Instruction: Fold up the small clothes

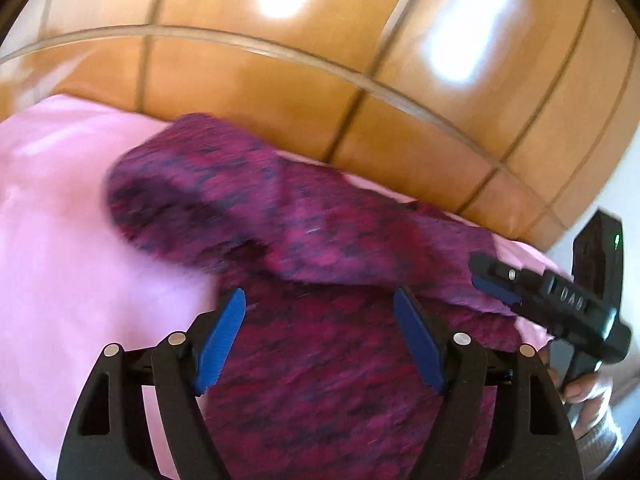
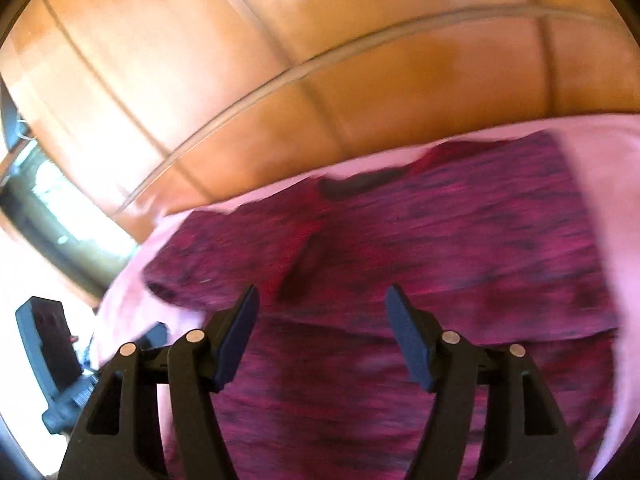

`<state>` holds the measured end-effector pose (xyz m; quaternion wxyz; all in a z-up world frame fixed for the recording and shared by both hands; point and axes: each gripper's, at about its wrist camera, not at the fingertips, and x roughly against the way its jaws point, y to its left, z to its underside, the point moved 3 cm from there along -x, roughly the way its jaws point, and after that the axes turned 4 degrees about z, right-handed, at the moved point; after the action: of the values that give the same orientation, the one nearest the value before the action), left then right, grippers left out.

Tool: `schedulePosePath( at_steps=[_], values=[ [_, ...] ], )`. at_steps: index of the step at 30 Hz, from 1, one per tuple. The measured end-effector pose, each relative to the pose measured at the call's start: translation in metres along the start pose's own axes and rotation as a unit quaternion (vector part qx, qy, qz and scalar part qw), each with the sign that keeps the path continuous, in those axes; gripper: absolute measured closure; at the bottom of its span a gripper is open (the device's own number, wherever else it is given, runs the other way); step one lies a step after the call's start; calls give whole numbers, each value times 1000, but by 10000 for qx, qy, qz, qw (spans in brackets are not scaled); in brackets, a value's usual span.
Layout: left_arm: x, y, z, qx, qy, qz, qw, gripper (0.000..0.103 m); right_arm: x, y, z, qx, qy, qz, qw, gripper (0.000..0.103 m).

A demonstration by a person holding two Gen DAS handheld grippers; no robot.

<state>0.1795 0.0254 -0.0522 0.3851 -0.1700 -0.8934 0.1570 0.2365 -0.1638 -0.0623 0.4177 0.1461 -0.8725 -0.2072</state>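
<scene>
1. Magenta garment [image 1: 320, 216] lay on the pink sheet [image 1: 60, 208], one sleeve folded across its body.
2. Left gripper [image 1: 320, 336] stood wide above the cloth, nothing between its blue pads [image 1: 222, 340]; right gripper [image 2: 322, 336] was likewise parted and empty.
3. Judged: the sleeve fold looked just laid; the next move called for pinching another edge.
4. Blur hid the seams and hem; the wooden headboard [image 1: 280, 80] filled the background.

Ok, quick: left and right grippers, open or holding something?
Left gripper: open, above the magenta garment, gripping nothing.
Right gripper: open, gripping nothing.
</scene>
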Motion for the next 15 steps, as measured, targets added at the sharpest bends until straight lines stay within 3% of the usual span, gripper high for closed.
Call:
schedulePosePath(
  at_steps=[4, 6, 8, 15],
  values=[
    [5, 33, 6, 490, 24, -561, 9972, 28, -51, 25, -3, -44, 446, 31, 9990, 59],
    [8, 49, 6, 705, 32, -798, 9943, 28, -65, 35, -7, 122, 531, 314, 9980, 82],
    [12, 64, 4, 958, 38, -1017, 9902, 28, -58, 46, -12, 386, 398, 434, 9975, 97],
    [-10, 70, -14, 1187, 157, -1212, 9854, 28, 36, 71, -46, 955, -821, 356, 9914, 98]
  ],
)
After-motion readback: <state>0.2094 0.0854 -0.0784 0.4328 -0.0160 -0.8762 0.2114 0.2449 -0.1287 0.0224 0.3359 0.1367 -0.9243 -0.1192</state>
